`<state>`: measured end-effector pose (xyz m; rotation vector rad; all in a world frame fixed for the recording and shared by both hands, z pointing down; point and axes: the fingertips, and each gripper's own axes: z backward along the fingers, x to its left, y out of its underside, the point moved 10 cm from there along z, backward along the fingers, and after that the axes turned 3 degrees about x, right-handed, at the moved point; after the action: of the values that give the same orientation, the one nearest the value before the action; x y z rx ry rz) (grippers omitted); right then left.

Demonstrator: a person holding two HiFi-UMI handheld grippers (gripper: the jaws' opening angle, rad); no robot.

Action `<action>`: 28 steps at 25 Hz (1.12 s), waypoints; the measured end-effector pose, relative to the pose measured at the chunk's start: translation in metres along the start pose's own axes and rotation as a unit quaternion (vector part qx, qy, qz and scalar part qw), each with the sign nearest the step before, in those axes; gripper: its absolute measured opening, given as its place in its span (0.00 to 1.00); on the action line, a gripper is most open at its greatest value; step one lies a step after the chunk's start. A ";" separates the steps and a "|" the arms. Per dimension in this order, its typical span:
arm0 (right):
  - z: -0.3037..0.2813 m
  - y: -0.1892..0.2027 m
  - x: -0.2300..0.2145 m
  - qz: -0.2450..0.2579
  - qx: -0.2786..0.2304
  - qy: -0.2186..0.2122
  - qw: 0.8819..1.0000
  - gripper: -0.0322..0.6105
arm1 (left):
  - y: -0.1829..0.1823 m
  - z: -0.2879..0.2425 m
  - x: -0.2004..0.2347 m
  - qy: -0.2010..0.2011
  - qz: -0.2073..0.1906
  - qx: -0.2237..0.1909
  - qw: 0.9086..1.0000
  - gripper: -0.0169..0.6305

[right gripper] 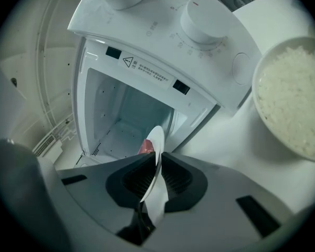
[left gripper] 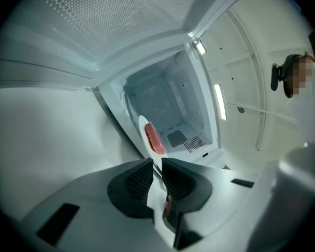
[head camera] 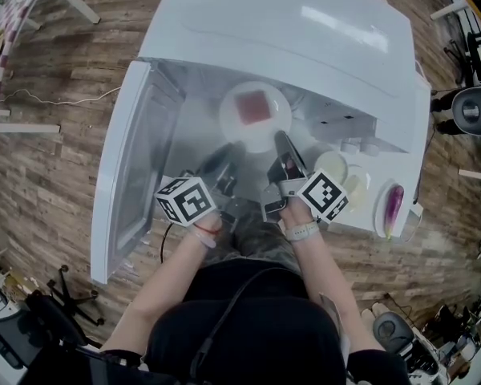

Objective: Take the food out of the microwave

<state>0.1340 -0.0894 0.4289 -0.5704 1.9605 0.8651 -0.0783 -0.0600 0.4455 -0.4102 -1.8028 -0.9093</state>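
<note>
A white plate (head camera: 277,107) carrying a pink-red slab of food (head camera: 254,105) hangs in front of the open microwave cavity (right gripper: 121,125), held from both sides. My right gripper (head camera: 280,139) is shut on the plate's near right rim. In the right gripper view the plate (right gripper: 157,140) runs edge-on between the right gripper (right gripper: 157,164) pads, with the food (right gripper: 146,147) behind. My left gripper (head camera: 228,152) grips the near left rim. In the left gripper view the plate (left gripper: 143,127) and food (left gripper: 154,139) lead into the narrow gap of the left gripper (left gripper: 157,167).
The microwave door (head camera: 132,167) stands swung open at the left. Two knobs (right gripper: 205,20) sit on the panel beside the cavity. A bowl of white rice (right gripper: 294,98) stands at the right, and a plate with a purple item (head camera: 393,207) lies beyond it.
</note>
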 end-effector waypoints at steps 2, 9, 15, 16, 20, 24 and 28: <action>0.003 0.003 -0.001 -0.004 -0.002 0.002 1.000 0.13 | 0.002 0.002 0.000 0.000 -0.001 0.001 1.000 0.11; 0.016 0.012 -0.002 -0.008 -0.005 0.004 1.000 0.13 | 0.011 0.012 -0.003 0.000 -0.004 0.005 1.000 0.11; 0.024 0.018 -0.001 -0.005 -0.007 0.001 1.000 0.13 | 0.017 0.020 -0.006 0.003 -0.005 0.008 1.000 0.11; 0.026 0.020 -0.002 -0.006 -0.008 0.003 1.000 0.13 | 0.018 0.021 -0.005 0.003 -0.005 0.009 1.000 0.11; 0.031 0.026 -0.003 -0.006 -0.011 0.004 1.000 0.13 | 0.023 0.026 -0.005 0.005 -0.006 0.012 1.000 0.11; 0.038 0.029 -0.002 -0.007 -0.013 0.003 1.000 0.13 | 0.026 0.030 -0.008 0.005 -0.008 0.014 1.000 0.11; 0.042 0.032 -0.002 -0.008 -0.015 0.005 1.000 0.13 | 0.029 0.033 -0.008 0.005 -0.007 0.016 1.000 0.11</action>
<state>0.1360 -0.0370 0.4267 -0.6078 1.9518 0.8846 -0.0775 -0.0153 0.4432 -0.3718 -1.8101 -0.8893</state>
